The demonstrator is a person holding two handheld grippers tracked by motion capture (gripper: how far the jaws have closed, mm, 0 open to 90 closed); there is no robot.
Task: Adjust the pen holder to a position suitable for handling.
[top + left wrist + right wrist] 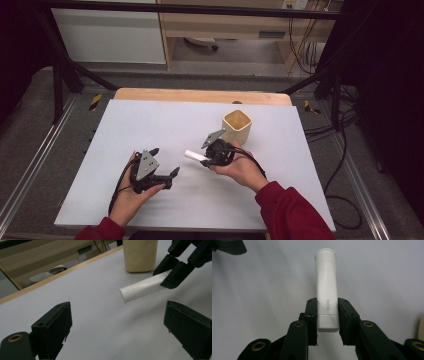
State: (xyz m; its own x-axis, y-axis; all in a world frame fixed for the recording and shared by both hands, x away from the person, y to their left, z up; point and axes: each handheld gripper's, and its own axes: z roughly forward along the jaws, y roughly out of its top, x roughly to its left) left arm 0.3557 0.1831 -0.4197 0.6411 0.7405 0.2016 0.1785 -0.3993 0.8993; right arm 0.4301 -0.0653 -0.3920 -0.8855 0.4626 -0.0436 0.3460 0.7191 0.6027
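**Tube lifted, cup waiting behind**

Right gripper (209, 159) has its jaws clamped on a white tube (196, 156). In the right gripper view the two pads (311, 315) press on the tube's flat crimped end, cap end sticking out ahead; the word GLOO is legible on the body. From the left gripper view the tube (141, 288) looks clear of the table, roughly level, cap pointing toward the person's left.

Left gripper (166, 176) rests low near the front of the white table (150, 120), jaws spread wide, nothing between them. Its own view looks across at the tube and the cup, with bare tabletop between the two pads.

A cream square-sided cup (236, 126) stands upright just behind the right gripper, mouth open; I cannot see inside it from here.

Reading of the step: the pick-up looks done and the carry is in hand. The cup is the likeliest destination, though that is my guess from the layout.

Next move, as I judge it: bring the tube back over the cup's mouth, tip it so one end points down, then release. The mouth is not much wider than the tube, so lining up matters. The grip sits far back on the crimp, so the tube could swing or slip on the turn. The left gripper is free to steady the cup.
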